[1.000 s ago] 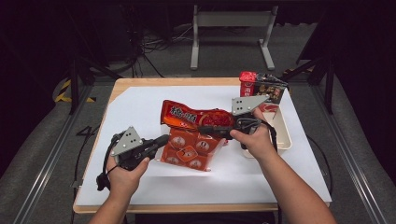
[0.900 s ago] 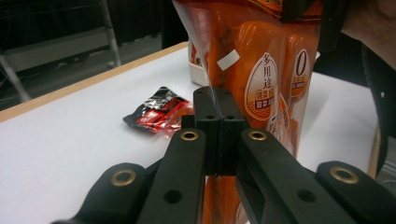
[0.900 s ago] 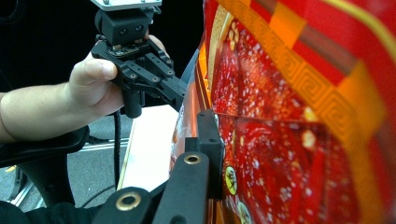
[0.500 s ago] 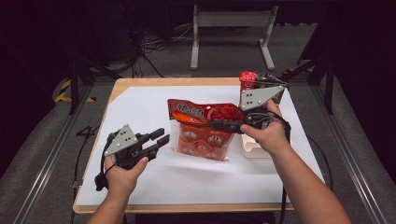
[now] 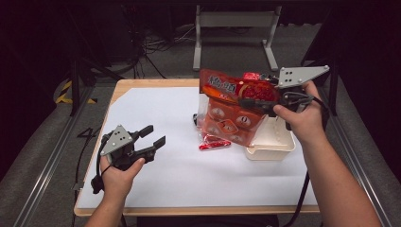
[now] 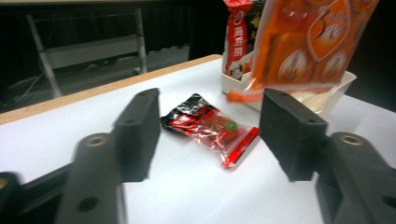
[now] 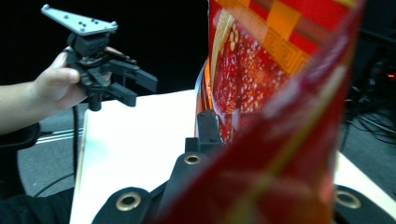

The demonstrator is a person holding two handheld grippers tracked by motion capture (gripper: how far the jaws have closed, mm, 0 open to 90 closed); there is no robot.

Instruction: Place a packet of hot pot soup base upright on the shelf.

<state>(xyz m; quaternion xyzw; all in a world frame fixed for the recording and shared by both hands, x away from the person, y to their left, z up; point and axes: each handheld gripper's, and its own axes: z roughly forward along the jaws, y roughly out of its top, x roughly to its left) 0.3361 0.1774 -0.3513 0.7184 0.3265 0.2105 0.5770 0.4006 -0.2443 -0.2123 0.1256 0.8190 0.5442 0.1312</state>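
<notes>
The large orange snack bag [image 5: 234,106] hangs above the right half of the table [image 5: 156,118], its lower edge over the near end of the white tray [image 5: 269,150], and my right gripper [image 5: 250,101] is clamped on its upper part, the film pinched flat between the two jaws; in the right gripper view the bag [image 7: 280,116] rises close against the lens. To do this lift well, I judge that I should keep the clamp firm and carry the bag level, since its slack lower half swings and could catch the tray wall or drag the small packet [image 5: 213,141] lying on the white sheet just beside it. My left gripper [image 5: 150,141] rests low at the left, well apart from the bag; its jaws have just been opening and now stand apart with nothing between them, and in the left gripper view they frame that packet [image 6: 210,127] ahead. Count: one large bag, one loose small packet, one tray, one upright red pouch [image 6: 237,35] in the tray, and two grippers.
</notes>
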